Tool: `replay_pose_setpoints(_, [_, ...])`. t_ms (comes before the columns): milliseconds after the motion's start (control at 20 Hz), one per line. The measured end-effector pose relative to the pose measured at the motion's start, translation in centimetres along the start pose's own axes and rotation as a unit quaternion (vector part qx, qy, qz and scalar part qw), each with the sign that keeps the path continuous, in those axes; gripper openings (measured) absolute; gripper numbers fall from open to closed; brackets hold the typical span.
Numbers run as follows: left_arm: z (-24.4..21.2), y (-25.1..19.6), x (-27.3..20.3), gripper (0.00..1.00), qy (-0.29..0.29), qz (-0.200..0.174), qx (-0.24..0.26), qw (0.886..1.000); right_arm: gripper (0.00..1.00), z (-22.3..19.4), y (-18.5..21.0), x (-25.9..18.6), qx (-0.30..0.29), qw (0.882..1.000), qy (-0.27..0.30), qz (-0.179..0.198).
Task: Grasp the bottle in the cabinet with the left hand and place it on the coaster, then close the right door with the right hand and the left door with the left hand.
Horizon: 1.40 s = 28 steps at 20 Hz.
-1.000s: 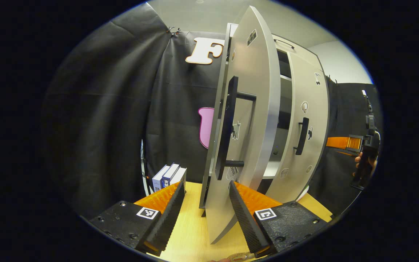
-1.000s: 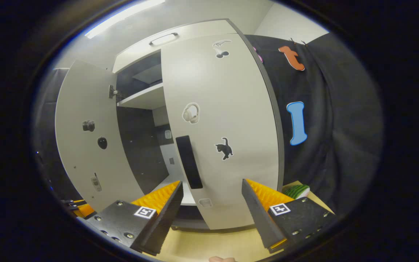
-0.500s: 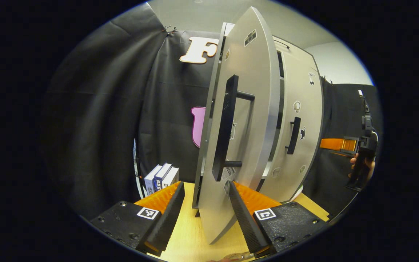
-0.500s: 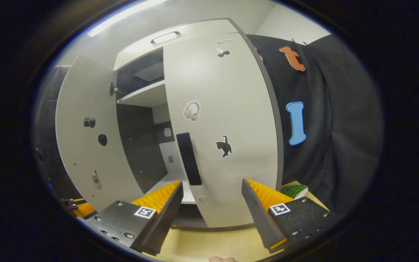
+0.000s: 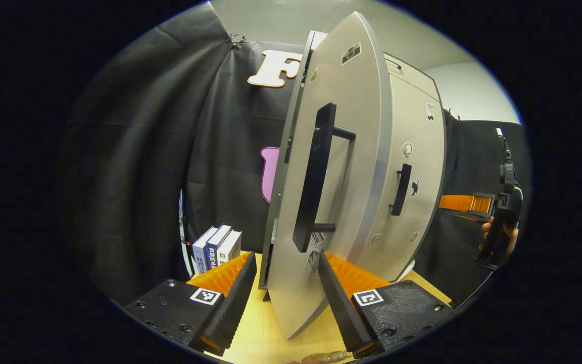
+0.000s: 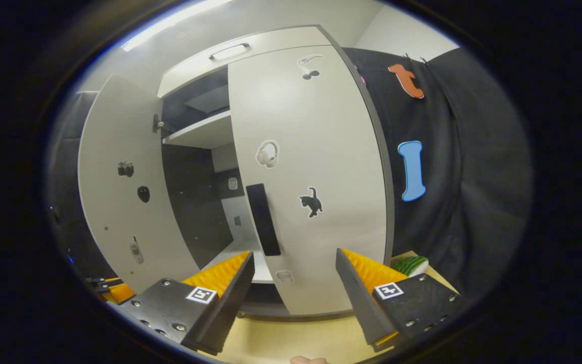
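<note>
Left door [image 5: 351,151] has swung further shut above wooden tabletop [image 5: 260,323].

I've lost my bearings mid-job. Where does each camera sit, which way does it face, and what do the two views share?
Left gripper view: rides the left gripper, open, facing the open left door almost edge-on, its black handle just ahead; books stand at left; far right, a hand holds the right gripper.
Right gripper view: rides the right gripper, open, facing the front of the right door, with the cabinet's dark inside and shelf at left.
Shared: both doors, the wooden tabletop.
</note>
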<state>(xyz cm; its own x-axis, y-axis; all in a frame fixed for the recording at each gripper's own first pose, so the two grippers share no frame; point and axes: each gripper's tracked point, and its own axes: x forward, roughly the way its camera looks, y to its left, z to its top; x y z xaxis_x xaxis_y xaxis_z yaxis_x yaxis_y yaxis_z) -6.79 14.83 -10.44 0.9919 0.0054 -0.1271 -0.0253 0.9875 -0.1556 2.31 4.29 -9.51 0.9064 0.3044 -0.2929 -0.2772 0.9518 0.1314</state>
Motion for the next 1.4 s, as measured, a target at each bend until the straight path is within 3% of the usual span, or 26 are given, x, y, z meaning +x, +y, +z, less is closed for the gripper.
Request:
replay_pose_setpoints(550, [-0.4, -1.8, 0.8, 0.84, 0.004, -0.021, -0.01, 1.0, 0.98, 0.1, -0.1, 0.0, -0.006, 1.0, 0.0, -0.011])
replay_pose_setpoints(1400, [-0.5, -5.1, 3.1, 0.81, -0.002, -0.04, -0.025, 0.999, 0.98, 0.6, -0.6, -0.5, -0.015, 0.999, -0.001, -0.033])
